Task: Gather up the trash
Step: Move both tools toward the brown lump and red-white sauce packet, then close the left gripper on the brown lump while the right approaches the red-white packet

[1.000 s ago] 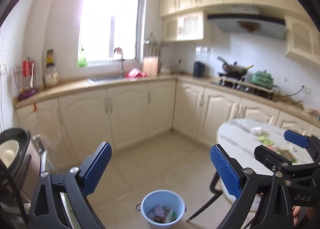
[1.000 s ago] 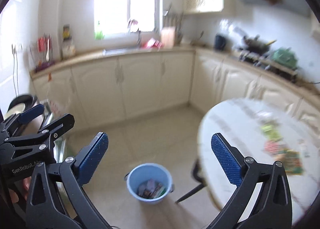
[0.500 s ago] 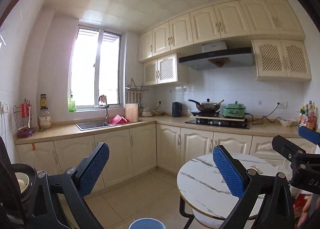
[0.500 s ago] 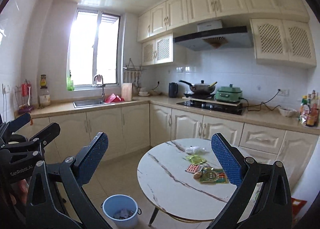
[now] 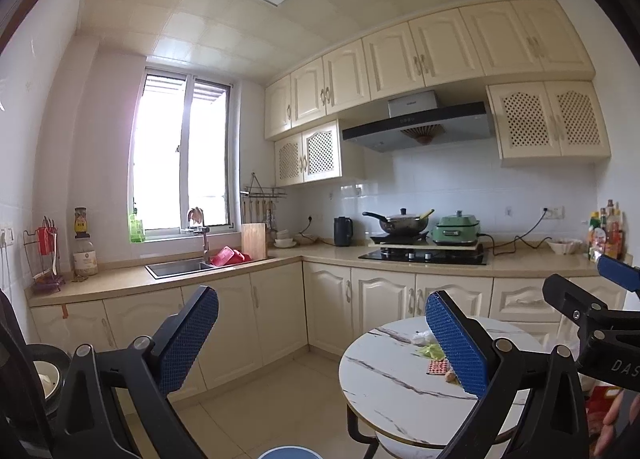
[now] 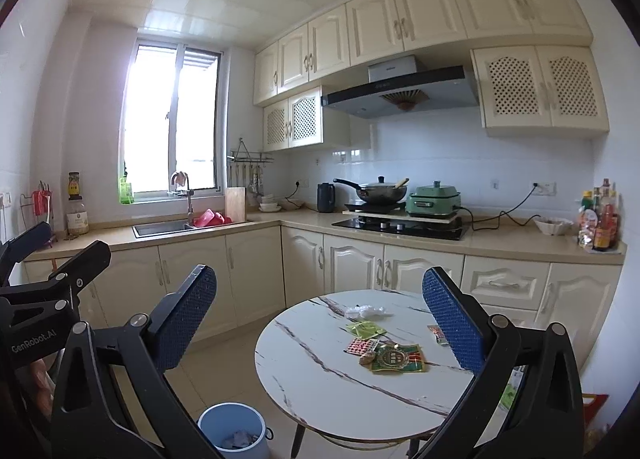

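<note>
— Marble-patterned, the table (image 6: 320, 379) is seen with litter on it: a clear wrapper (image 6: 366, 311), a yellow-green packet (image 6: 366, 329), a red-and-white packet (image 6: 360, 347), a green-and-red packet (image 6: 398, 358) and a small strip (image 6: 437, 334). How far along is the task judged to be?

— Partly done, it is judged. Some trash is seen inside the blue bin (image 6: 234, 433), which is set on the floor just left of the table; five pieces at least are left on the table.

— And the claws?

— Both the left gripper (image 5: 320, 343) and the right gripper (image 6: 320, 323) are held wide apart, with nothing between the pads, short of the table.

— What is hidden?

— From the left view, only the bin's rim is shown, and half the litter is covered by a pad. The small brown lump beside the green-and-red packet cannot be made out.
</note>
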The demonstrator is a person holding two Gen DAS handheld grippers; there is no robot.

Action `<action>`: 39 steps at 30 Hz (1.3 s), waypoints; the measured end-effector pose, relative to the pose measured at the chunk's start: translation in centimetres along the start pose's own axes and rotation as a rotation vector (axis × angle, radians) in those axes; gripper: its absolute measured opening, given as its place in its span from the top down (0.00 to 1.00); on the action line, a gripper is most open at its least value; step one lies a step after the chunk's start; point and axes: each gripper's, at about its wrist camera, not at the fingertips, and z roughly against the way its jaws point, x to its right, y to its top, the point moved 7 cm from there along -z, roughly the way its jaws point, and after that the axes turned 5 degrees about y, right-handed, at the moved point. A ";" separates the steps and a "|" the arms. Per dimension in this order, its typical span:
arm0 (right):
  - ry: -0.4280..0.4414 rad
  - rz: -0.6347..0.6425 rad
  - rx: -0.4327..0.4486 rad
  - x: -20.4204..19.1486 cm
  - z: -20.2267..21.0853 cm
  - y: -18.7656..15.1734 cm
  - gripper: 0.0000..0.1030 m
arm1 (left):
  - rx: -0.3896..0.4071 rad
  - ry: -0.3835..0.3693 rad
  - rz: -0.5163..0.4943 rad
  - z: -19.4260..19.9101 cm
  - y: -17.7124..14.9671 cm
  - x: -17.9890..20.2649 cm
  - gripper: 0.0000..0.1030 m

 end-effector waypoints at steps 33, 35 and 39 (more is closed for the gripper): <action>-0.285 -0.215 -0.499 26.5 -16.5 -19.0 0.00 | -0.580 -0.411 -0.216 -33.8 -5.3 20.8 0.07; -0.290 -0.214 -0.532 27.8 -17.8 -20.1 0.00 | -0.613 -0.432 -0.237 -36.0 -6.0 22.2 0.12; -0.279 -0.202 -0.597 29.9 -20.8 -22.0 0.00 | -0.663 -0.446 -0.250 -40.0 -7.2 24.2 0.15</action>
